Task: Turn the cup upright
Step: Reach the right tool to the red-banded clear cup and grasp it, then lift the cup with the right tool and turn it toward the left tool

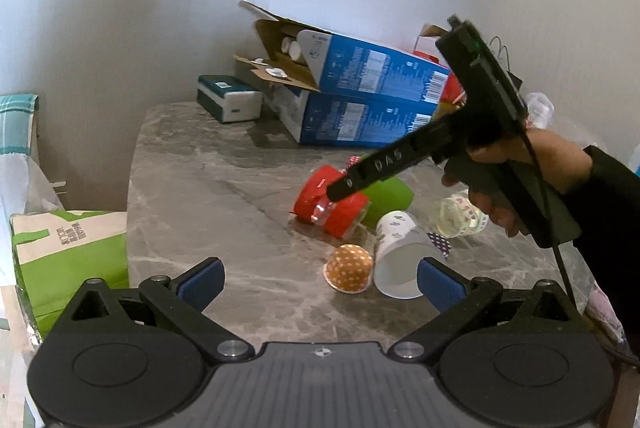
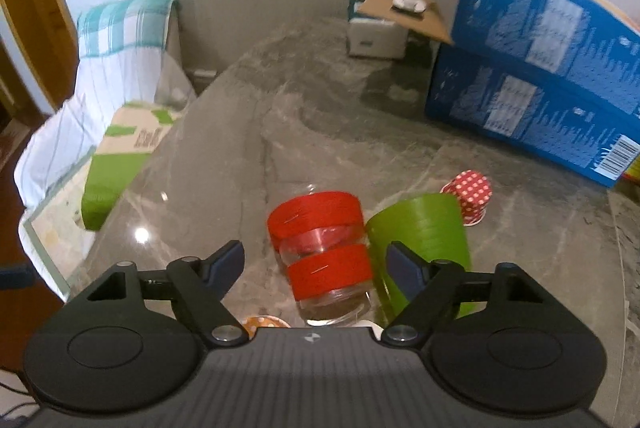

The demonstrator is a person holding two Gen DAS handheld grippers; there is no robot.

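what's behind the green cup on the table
A small red cup with white dots stands upside down just behind the green cup, with the blue boxes further back. The green cup hides part of the dotted cup's rim.

I note two blue cartons (image 1: 372,95) stacked at the far right of the grey marble bench (image 1: 208,187), the upper one open. A small teal-and-white box (image 1: 230,99) sits just left of them. A green-and-white bag (image 1: 70,252) stands off the bench's left edge.
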